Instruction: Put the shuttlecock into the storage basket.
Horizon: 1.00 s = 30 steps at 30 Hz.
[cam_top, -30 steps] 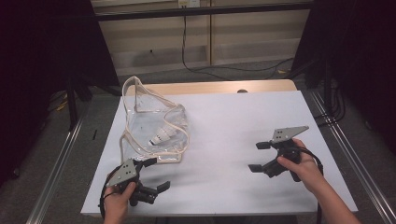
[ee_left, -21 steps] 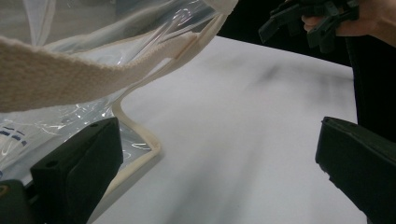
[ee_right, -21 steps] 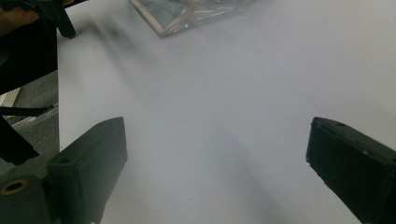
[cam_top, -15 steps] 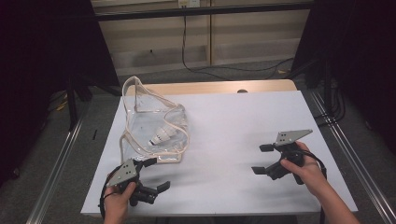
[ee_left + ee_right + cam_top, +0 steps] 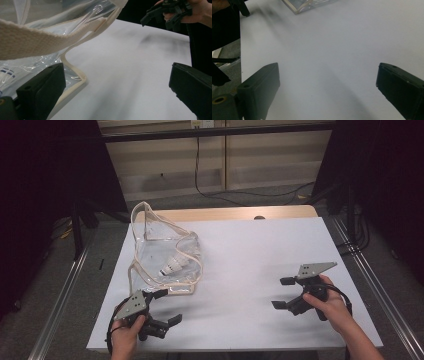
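Note:
A clear plastic bag (image 5: 165, 257) with cream webbing trim and handles lies on the left of the white table (image 5: 250, 250). Inside it is a small white shuttlecock-like item (image 5: 172, 266). My left gripper (image 5: 169, 306) is open at the bag's near corner, and the bag's strap (image 5: 37, 40) hangs just above its left jaw. My right gripper (image 5: 280, 293) is open over bare table at the right, far from the bag. The right gripper view has empty table between the jaws (image 5: 329, 92) and the bag's corner (image 5: 307, 4) at the top.
The table's near edge (image 5: 225, 349) runs just under both hands. A wooden board (image 5: 225, 213) lies beyond the far edge, with metal rails (image 5: 60, 295) along both sides. In the left gripper view the other hand's gripper (image 5: 167, 12) is at top right.
My right gripper has drifted slightly right and toward the near edge. The left gripper and the bag have stayed put.

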### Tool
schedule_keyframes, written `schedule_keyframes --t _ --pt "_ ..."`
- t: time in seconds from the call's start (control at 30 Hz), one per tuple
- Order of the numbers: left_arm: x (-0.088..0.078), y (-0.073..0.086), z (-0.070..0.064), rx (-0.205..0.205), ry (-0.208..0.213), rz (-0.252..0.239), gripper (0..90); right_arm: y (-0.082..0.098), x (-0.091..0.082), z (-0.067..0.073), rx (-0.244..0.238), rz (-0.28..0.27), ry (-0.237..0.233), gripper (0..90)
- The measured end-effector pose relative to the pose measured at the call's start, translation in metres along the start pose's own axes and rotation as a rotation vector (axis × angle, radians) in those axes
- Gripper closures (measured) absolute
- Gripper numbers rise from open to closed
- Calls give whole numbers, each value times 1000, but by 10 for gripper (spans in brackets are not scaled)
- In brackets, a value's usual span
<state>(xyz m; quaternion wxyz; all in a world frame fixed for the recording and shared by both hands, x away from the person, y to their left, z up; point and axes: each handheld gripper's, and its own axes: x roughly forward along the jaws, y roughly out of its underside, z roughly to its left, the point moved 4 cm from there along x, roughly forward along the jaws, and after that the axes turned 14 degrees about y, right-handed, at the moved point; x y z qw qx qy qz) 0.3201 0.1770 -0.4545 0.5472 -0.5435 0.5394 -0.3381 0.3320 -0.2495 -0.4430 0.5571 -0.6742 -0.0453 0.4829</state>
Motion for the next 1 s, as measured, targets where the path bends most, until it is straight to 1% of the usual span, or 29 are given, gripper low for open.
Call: schedule_keyframes --t 0.17,0.27,0.37,0.47,0.57,0.77,1.0 --pt "0 0 0 1 0 1 8 5 0 0 2 7 4 50" --pt "0 0 0 1 -1 1 8 6 0 0 14 -3 -4 50" --pt "0 0 0 -1 -1 1 8 7 -1 0 14 -2 -4 50" --pt "0 0 0 -1 0 -1 8 8 -1 0 6 0 5 50" --pt "0 0 0 3 0 2 8 10 -2 -1 8 -5 6 50" --pt "0 0 0 1 0 -2 8 17 -5 -4 17 -5 15 49" --pt "1 0 1 5 1 3 8 17 -8 -6 25 -22 22 47"
